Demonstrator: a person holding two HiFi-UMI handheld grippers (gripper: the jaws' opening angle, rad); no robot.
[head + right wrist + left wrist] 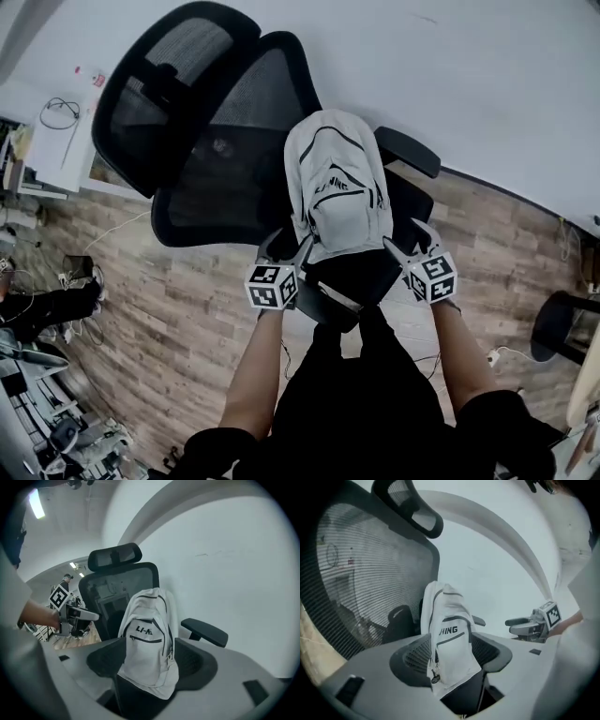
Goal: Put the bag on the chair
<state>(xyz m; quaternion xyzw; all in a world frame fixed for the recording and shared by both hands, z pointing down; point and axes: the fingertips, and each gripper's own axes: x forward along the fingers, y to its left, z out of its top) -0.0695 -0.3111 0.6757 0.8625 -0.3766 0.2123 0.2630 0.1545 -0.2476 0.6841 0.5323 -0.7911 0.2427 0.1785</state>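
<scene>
Bag [336,187] upright on chair [225,159]

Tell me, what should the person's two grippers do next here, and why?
Probably draw both straight back, away from the chair. The backpack already sits upright on its seat, leaning on the backrest, and the left gripper and right gripper have their jaws apart at its lower end, not pinching it. Backing off gently should avoid toppling it.

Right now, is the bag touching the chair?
Touching. The right gripper view shows the bag resting on the chair seat, its back against the backrest.
</scene>
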